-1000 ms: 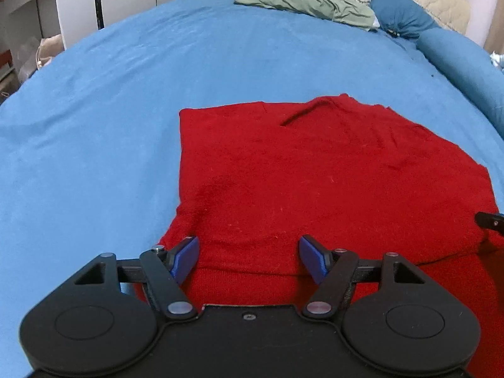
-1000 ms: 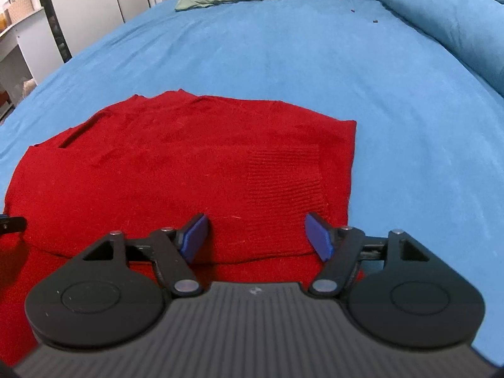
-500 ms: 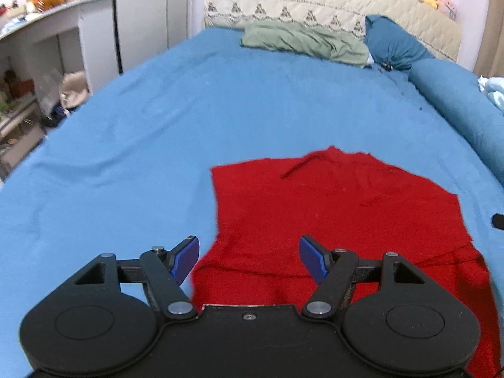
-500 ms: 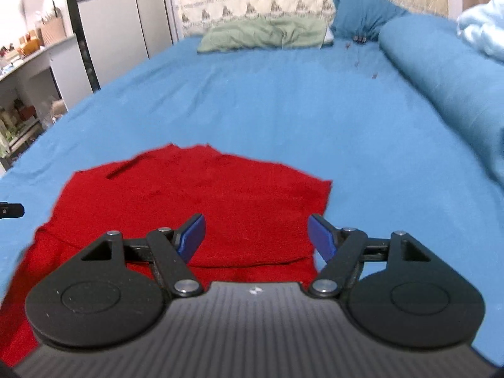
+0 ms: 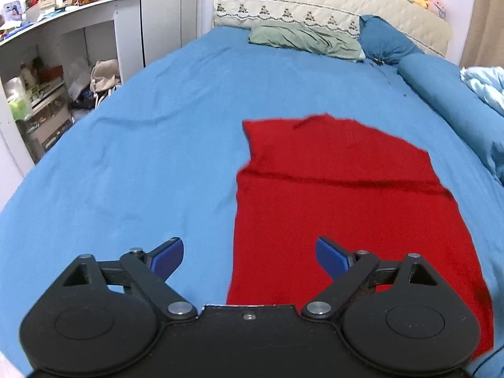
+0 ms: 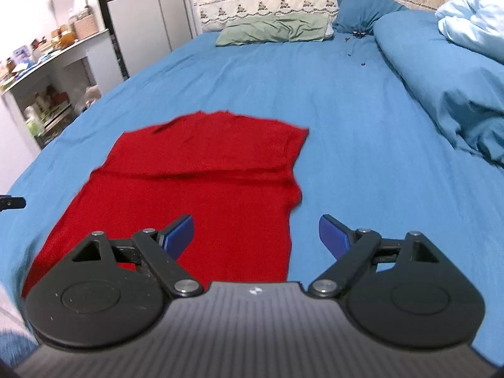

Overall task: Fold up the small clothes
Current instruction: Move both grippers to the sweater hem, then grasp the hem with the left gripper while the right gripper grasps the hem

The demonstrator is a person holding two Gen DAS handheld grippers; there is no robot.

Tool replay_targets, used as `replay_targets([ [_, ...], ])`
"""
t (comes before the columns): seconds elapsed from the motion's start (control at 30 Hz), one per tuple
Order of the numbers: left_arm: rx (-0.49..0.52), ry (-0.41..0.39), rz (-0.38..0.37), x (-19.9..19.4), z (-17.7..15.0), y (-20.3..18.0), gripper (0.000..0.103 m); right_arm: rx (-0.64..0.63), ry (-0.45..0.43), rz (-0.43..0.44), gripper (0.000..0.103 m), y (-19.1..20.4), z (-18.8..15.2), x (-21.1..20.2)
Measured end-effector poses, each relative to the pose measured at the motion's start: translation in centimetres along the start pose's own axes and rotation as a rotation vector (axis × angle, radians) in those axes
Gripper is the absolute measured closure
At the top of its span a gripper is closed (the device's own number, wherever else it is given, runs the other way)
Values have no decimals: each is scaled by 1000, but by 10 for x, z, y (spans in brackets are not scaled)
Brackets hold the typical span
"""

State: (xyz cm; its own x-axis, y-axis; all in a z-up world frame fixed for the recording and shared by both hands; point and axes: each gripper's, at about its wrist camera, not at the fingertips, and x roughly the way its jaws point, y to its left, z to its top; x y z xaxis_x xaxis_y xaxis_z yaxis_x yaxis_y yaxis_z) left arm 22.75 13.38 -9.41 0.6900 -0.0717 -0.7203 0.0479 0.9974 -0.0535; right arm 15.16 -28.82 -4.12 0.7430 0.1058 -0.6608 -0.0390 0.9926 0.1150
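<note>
A red knitted garment (image 5: 343, 195) lies flat on the blue bed sheet (image 5: 157, 145), with its far part folded over so a fold edge runs across it. It also shows in the right wrist view (image 6: 201, 186). My left gripper (image 5: 249, 256) is open and empty, held above the garment's near left edge. My right gripper (image 6: 255, 234) is open and empty, above the garment's near right edge. The tip of the left gripper (image 6: 12, 203) shows at the left edge of the right wrist view.
A green pillow (image 5: 302, 39), a dark blue pillow (image 5: 384, 42) and a rolled blue duvet (image 6: 441, 72) lie at the bed's head and right side. White shelves with clutter (image 5: 41, 72) stand left of the bed. A quilted headboard (image 5: 330, 9) carries plush toys.
Both grippers have pulled back and up from the garment, staying open. The garment now looks smaller and its near unfolded part is in view.
</note>
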Motion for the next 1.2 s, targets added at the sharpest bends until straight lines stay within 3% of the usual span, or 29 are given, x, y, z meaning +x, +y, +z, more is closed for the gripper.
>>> replay_targets([
  [0.13,-9,13,-24,-23,-37,-4,10,-49,-2,-22,1,7,-46,-40],
  [0.33,-27,57,-23,-35,-82,-6,15,-56,87,-34,4,22,-113,-64],
  [0.5,-44,99,-16,-25,-110,-3,31,-9,107,-51,10,36,-151,-51],
  [0.63,-25,127,-16,-13,-127,-2,41,20,123,-71,16,46,-167,-33],
  [0.77,-28,124,-26,-5,-137,3,44,31,137,-96,21,48,-175,-17],
  [0.9,-30,110,-35,-2,-142,4,48,58,158,-98,35,47,-180,-3],
  [1.03,-28,106,-43,-3,-145,4,54,76,154,-99,42,48,-186,2],
  [1.2,-22,101,-33,-4,-145,1,65,109,132,-95,64,44,-190,3],
])
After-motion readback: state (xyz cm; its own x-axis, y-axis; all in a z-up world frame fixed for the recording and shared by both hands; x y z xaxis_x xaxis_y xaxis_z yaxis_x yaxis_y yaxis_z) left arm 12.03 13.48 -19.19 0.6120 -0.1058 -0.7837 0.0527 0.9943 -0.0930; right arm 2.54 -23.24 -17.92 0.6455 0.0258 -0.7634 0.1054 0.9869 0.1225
